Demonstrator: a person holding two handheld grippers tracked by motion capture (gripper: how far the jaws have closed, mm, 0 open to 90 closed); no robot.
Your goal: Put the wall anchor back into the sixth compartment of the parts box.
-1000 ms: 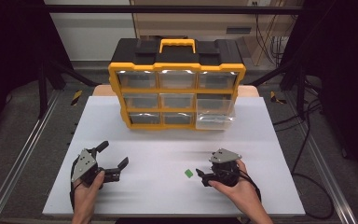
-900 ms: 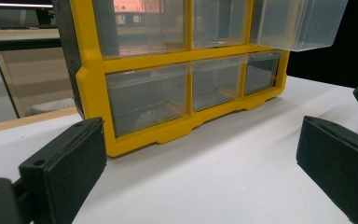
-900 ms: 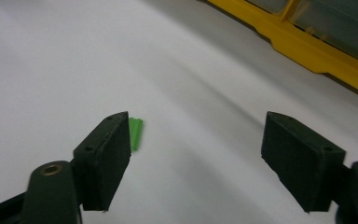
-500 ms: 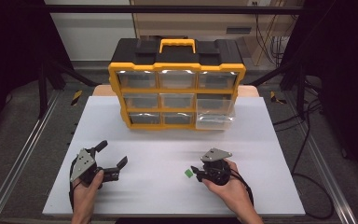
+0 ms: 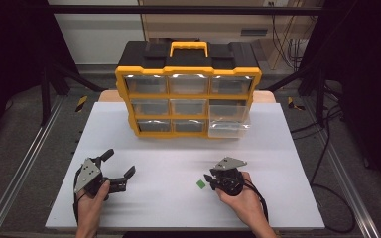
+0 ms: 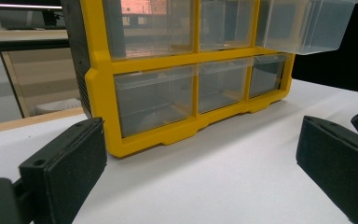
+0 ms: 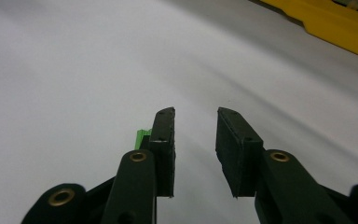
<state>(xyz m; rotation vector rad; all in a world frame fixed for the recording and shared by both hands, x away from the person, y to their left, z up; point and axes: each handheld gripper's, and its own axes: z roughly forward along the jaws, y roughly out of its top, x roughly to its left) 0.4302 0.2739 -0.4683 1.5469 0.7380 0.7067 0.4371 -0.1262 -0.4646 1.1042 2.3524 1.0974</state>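
A small green piece (image 5: 200, 184) lies flat on the white table (image 5: 178, 148). My right gripper (image 5: 211, 179) sits just right of it with its tips pointing left. In the right gripper view the jaws of the right gripper (image 7: 196, 114) stand a little apart with nothing between them. There the green piece (image 7: 142, 138) peeks out from behind the left jaw, outside the gap. My left gripper (image 5: 119, 164) rests at the front left, open wide and holding nothing. In its own view the left gripper (image 6: 200, 158) faces the yellow drawer organizer (image 6: 182, 130).
The yellow and black organizer (image 5: 188, 94) stands at the back middle of the table, with several clear drawers. Its right middle drawer (image 5: 229, 119) is pulled out. That open drawer (image 6: 307, 23) looks empty. Metal rails and cables run along both table sides.
My right gripper has moved left across the table and turned its tips toward the green piece, ending right beside it. The left gripper has stayed put.
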